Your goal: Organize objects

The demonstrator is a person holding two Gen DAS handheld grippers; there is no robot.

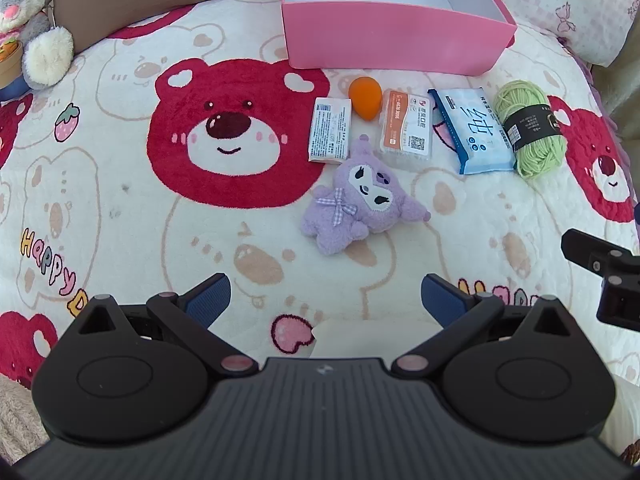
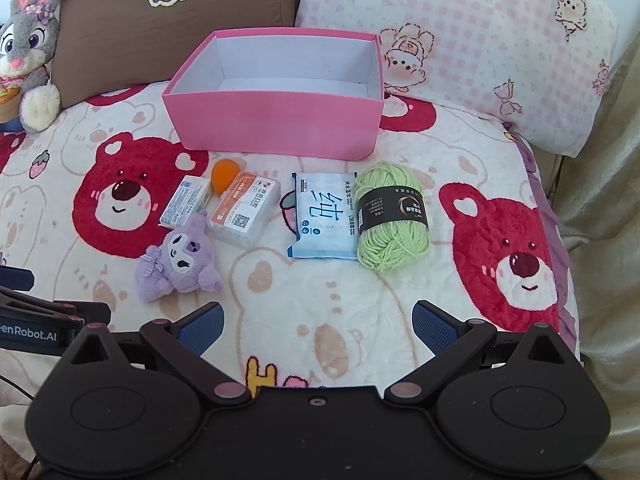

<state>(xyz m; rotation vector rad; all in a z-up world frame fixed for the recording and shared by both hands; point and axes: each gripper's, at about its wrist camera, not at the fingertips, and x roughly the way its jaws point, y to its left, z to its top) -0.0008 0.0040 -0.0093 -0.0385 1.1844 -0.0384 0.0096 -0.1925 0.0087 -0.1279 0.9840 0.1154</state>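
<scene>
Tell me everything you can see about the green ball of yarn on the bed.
The green yarn is a soft, light-green skein of thick strands, wrapped round its middle by a black paper band with small pale print. It looks unused and still neatly wound. It lies on its side on the bear-print blanket, at the right end of the row of items, in front of the pink box. Its left side touches or slightly overlaps the blue tissue pack. Neither hand-held gripper touches it.

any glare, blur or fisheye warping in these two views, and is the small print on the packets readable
Left wrist view: even daylight, sharp, no glare; the pink box bows at the edge, and the tissue pack shows big characters only. Right wrist view: equally soft light, the checked pillow curves with the lens, and the yarn label's small print is too small to read.
</scene>
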